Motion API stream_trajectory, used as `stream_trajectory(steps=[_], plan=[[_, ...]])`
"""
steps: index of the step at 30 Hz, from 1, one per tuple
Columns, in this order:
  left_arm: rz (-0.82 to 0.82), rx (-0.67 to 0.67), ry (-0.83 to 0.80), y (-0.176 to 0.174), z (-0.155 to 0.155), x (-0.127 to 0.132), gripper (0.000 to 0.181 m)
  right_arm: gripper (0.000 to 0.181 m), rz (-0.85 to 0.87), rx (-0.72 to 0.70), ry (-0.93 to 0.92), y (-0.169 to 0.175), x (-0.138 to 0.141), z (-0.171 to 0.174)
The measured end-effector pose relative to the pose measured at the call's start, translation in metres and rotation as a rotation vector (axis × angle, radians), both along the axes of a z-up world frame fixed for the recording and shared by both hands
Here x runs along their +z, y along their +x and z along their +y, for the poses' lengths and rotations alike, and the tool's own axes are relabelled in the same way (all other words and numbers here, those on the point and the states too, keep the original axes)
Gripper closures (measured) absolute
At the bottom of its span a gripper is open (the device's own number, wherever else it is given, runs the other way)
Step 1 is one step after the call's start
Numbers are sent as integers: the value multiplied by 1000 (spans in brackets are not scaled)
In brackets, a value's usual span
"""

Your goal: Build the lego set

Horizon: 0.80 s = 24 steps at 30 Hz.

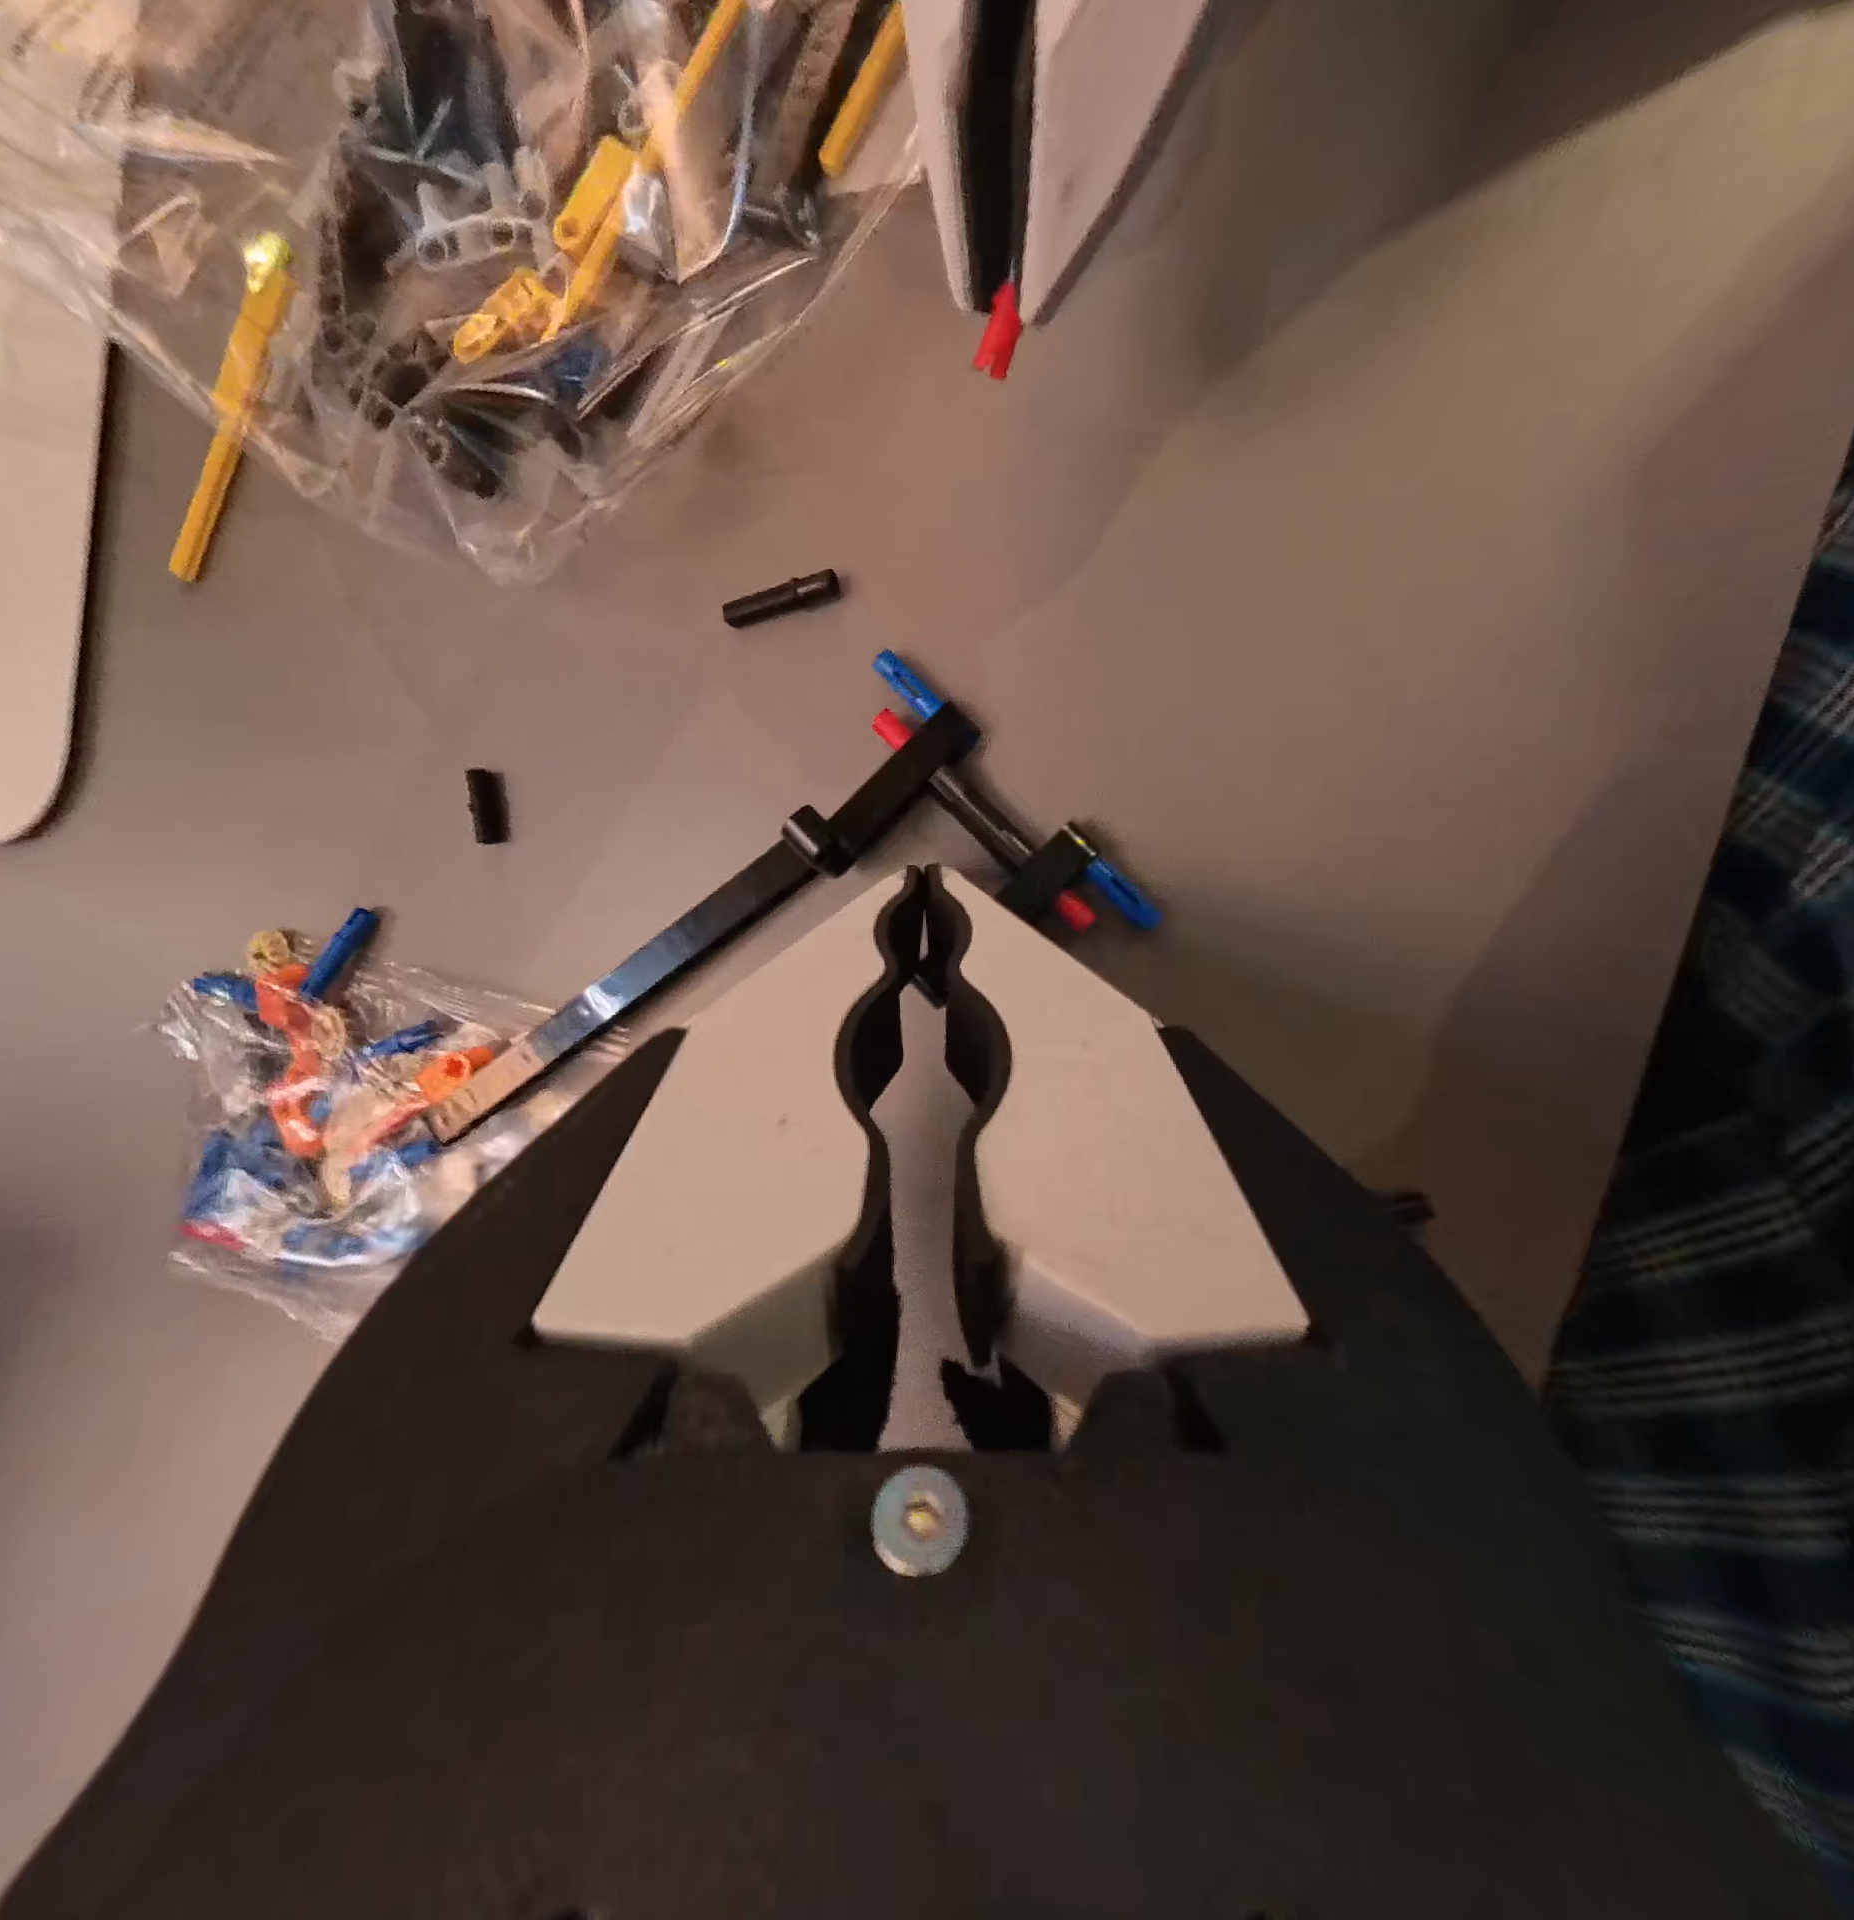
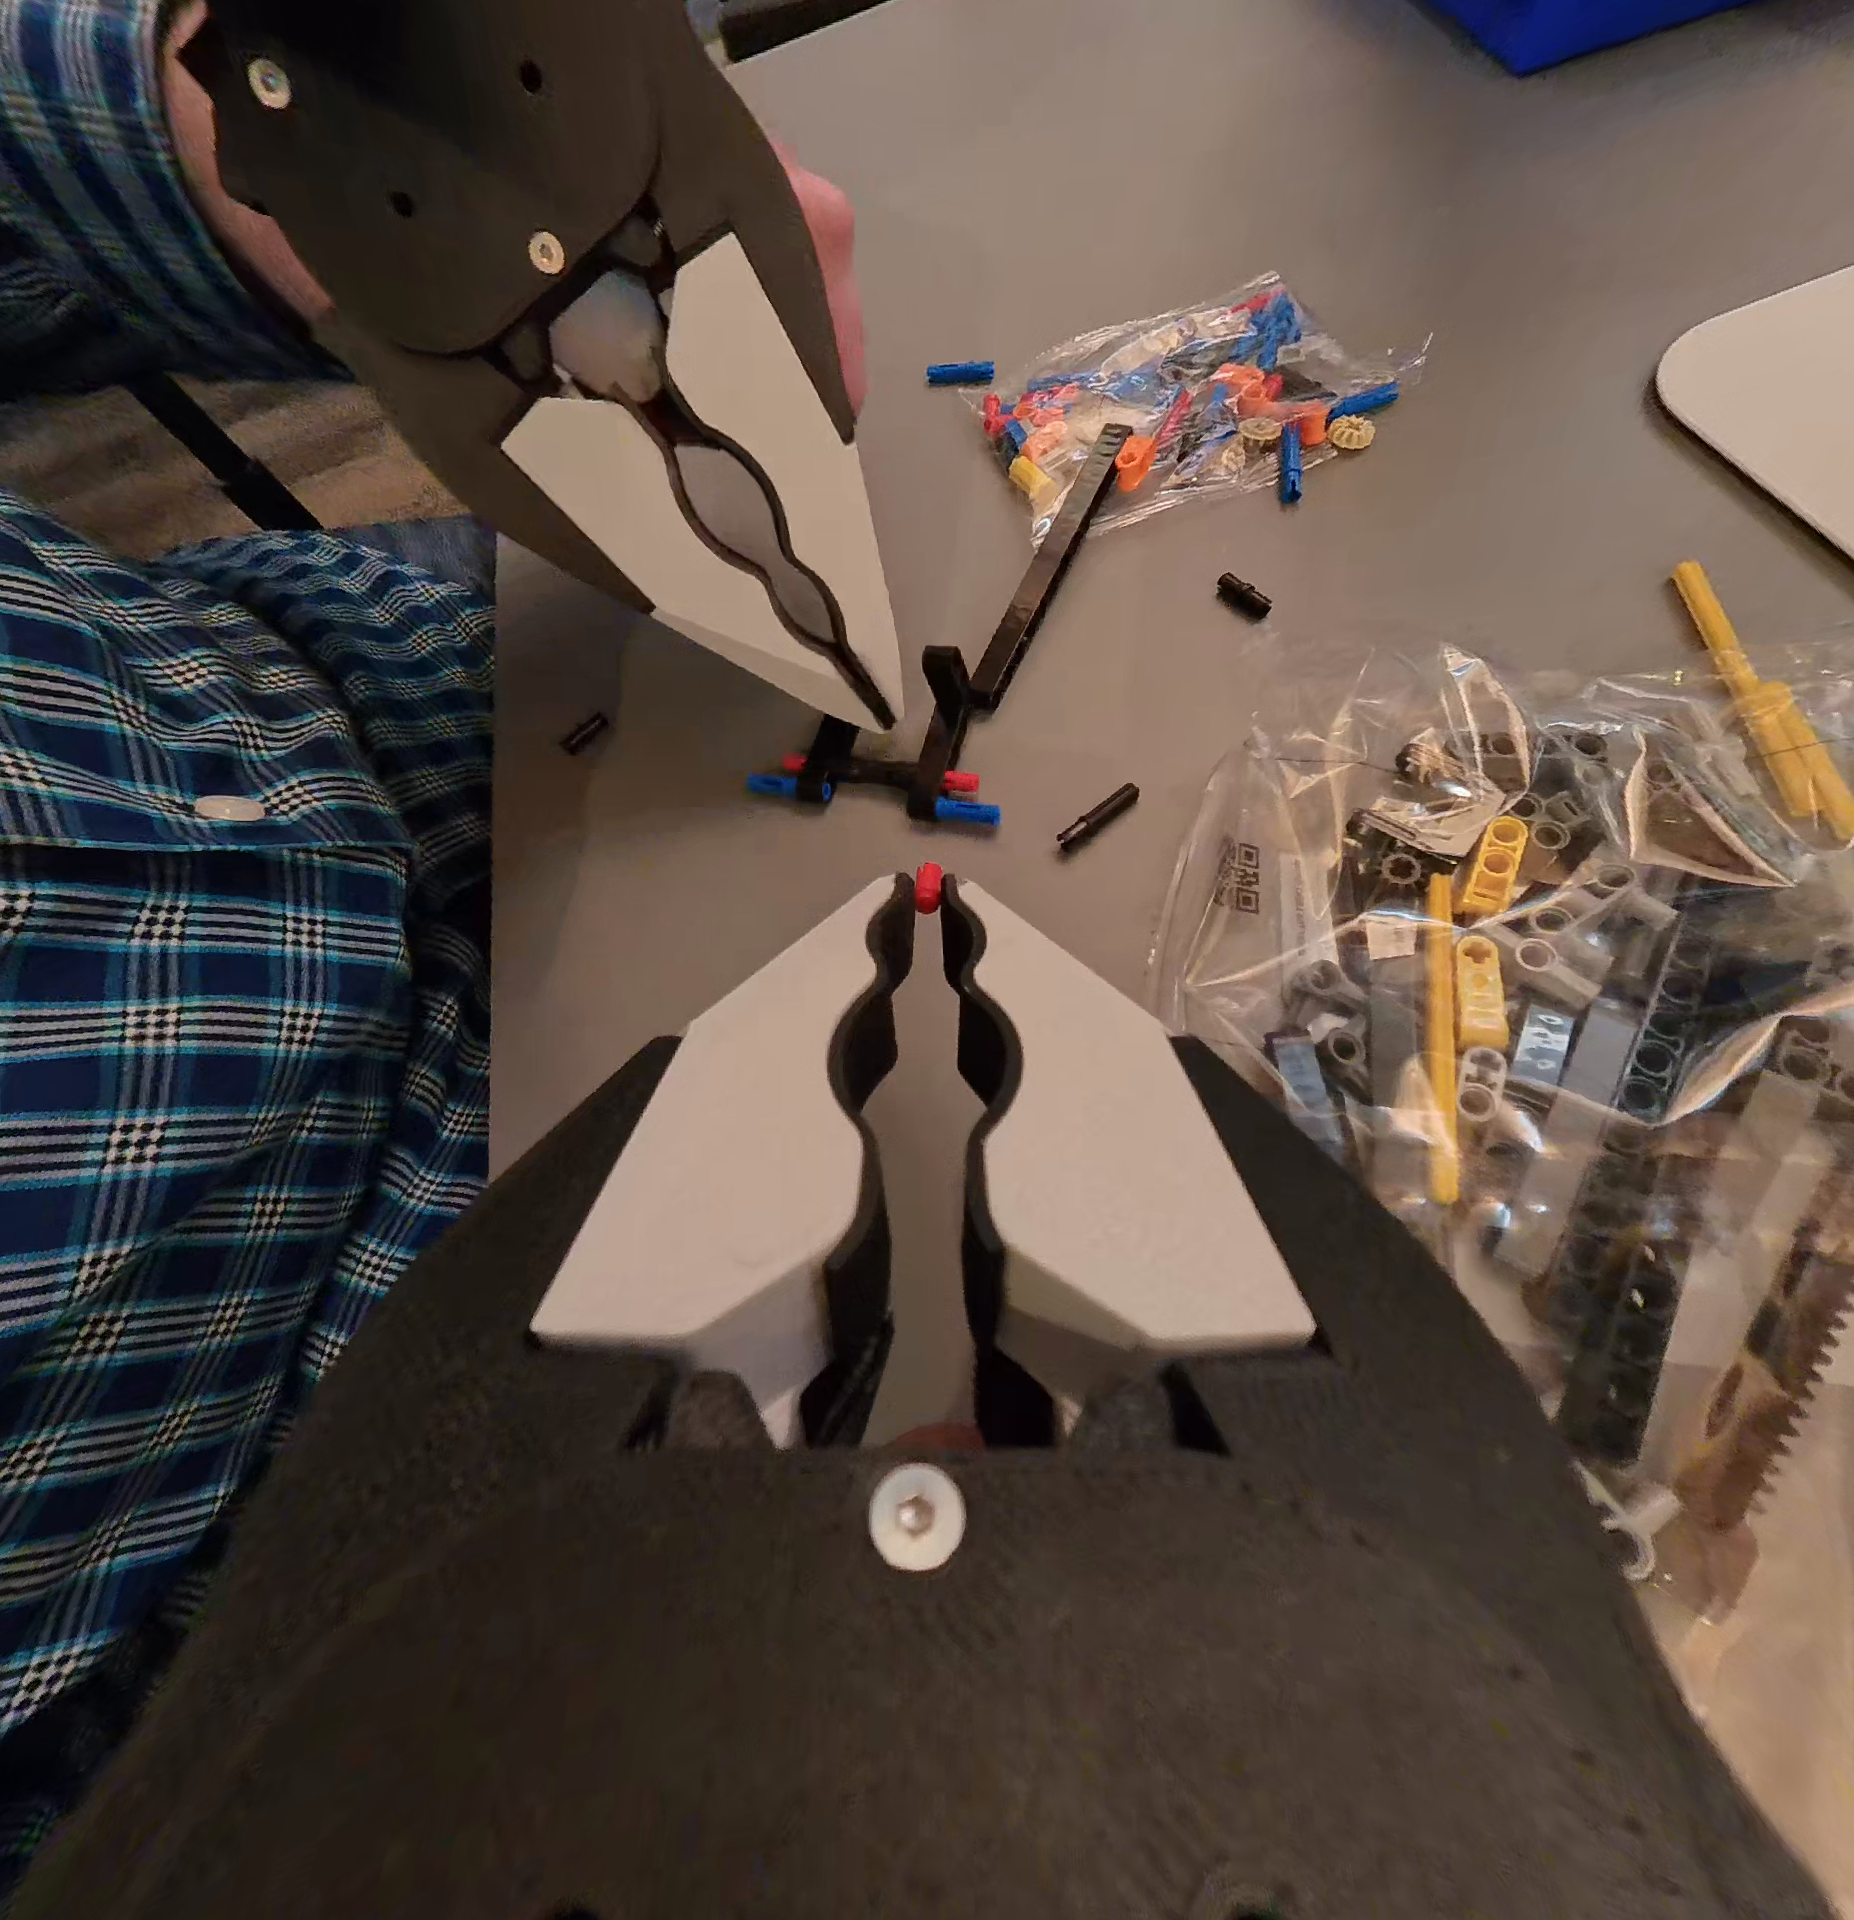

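A black lego assembly [image 1: 892, 779] lies on the grey table: a long black beam, a cross axle, two short black beams, and blue and red pins. It also shows in the right wrist view [image 2: 938, 727]. My left gripper [image 1: 923, 878] is shut, with its tips down against the axle of the assembly [image 2: 887, 717]. I cannot tell whether it pinches a part. My right gripper [image 2: 928, 883] is shut on a small red pin [image 2: 929, 889], just in front of the assembly and slightly above the table. The left wrist view shows it too [image 1: 996, 296], with the red pin [image 1: 998, 332] sticking out.
A small bag of coloured pins [image 2: 1193, 416] lies beyond the assembly. A large bag of parts [image 2: 1525, 987] is on the right, with a yellow piece [image 2: 1754, 696] beside it. Loose black pins [image 2: 1097, 816] [image 2: 1243, 595] [image 2: 585, 730] lie around. A white board [image 2: 1796, 416] is far right. A person's plaid shirt [image 2: 175, 935] is on the left.
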<state>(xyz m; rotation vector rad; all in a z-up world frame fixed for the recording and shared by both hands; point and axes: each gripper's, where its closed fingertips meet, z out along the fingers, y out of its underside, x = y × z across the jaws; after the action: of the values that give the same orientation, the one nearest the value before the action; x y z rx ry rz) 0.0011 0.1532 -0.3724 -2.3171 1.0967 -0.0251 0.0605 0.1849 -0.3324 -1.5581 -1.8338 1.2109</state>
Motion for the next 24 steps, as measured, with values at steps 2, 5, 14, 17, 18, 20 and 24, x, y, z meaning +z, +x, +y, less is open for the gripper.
stream_trajectory(steps=[2,5,14,17,18,20,24], plan=[[31,-71,0,0,-2,0,181,180,1,2,-2,1,0,-1],[54,-159,9,0,-4,1,181,179,0,4,-3,1,-1,-1],[22,-166,17,-7,-8,14,158,180,9,8,-5,0,2,-2],[0,-79,21,-16,-11,19,148,180,18,8,-5,-1,4,-3],[-16,-40,19,-19,-12,21,146,180,19,9,-7,-1,3,-3],[-71,22,19,-19,-15,24,143,179,18,12,-8,-2,3,-4],[-149,158,7,-15,-17,23,138,179,16,13,-12,-3,1,-4]])
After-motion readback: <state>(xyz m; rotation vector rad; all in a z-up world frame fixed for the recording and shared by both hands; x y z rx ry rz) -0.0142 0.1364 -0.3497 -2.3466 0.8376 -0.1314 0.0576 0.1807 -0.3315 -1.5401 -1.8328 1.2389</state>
